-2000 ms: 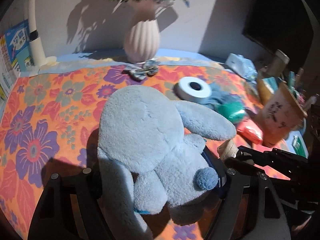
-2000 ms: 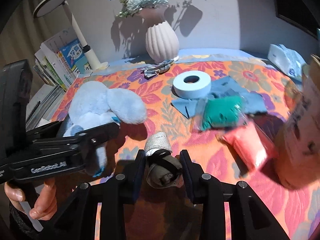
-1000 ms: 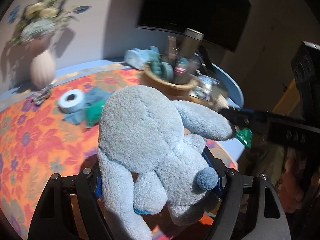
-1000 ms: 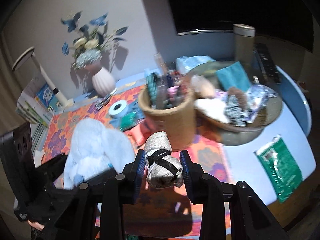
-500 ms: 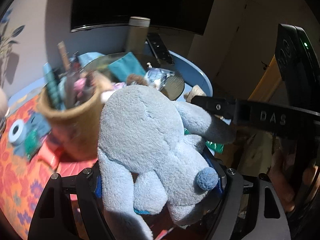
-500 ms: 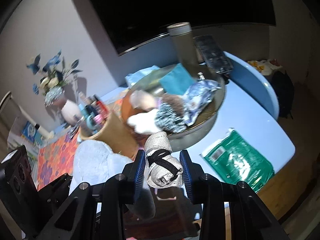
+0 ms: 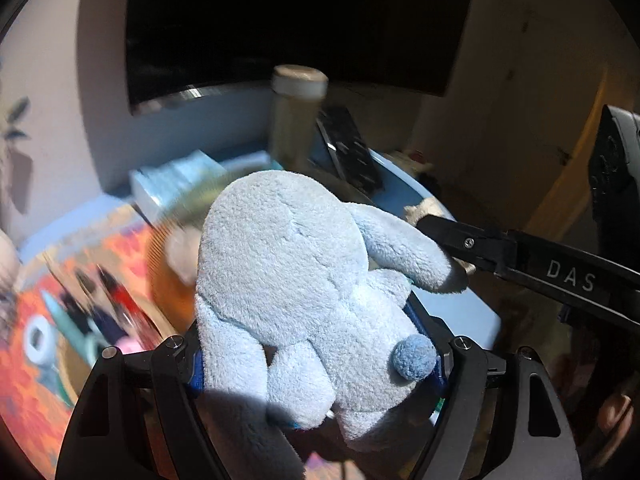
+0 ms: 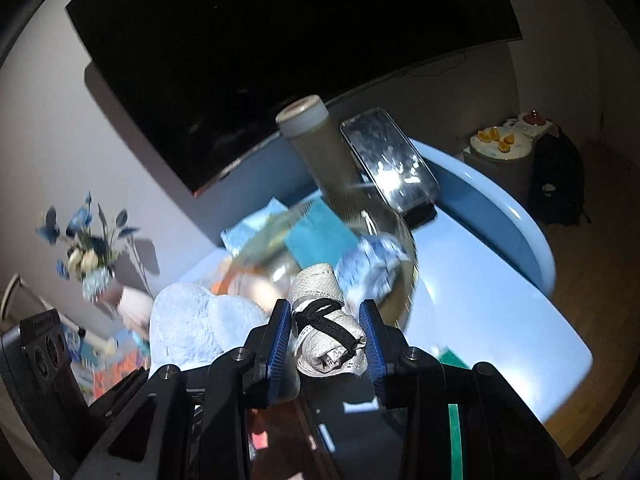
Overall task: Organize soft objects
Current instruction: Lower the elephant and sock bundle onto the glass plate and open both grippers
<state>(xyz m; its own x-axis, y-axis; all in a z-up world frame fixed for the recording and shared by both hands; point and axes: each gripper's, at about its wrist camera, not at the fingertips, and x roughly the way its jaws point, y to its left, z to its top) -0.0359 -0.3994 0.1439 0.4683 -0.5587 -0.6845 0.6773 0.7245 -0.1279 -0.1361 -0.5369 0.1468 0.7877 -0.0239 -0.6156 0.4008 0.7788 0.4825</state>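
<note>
My left gripper [image 7: 320, 354] is shut on a light blue plush toy [image 7: 304, 272], held up in the air; the toy fills the middle of the left wrist view and also shows in the right wrist view [image 8: 188, 320]. My right gripper [image 8: 326, 338] is shut on a rolled beige cloth tied with a black band [image 8: 326, 336]. It hangs over the near rim of a wide bowl [image 8: 404, 240] that holds a teal cloth [image 8: 320, 236] and a crinkled bluish item [image 8: 372, 264]. The right gripper's arm crosses the left wrist view [image 7: 520, 260] beside the toy's ear.
A tall capped bottle [image 8: 320, 148] and a dark phone [image 8: 388, 160] stand behind the bowl on the light blue round table [image 8: 492, 280]. A dark screen [image 8: 280, 40] hangs on the wall. A flower vase [image 8: 96, 268] and a floral cloth [image 7: 28, 380] lie to the left.
Both grippers have swung right, away from the floral cloth, and come closer to the bowl, still holding the plush toy and the cloth roll. The view is blurred by motion.
</note>
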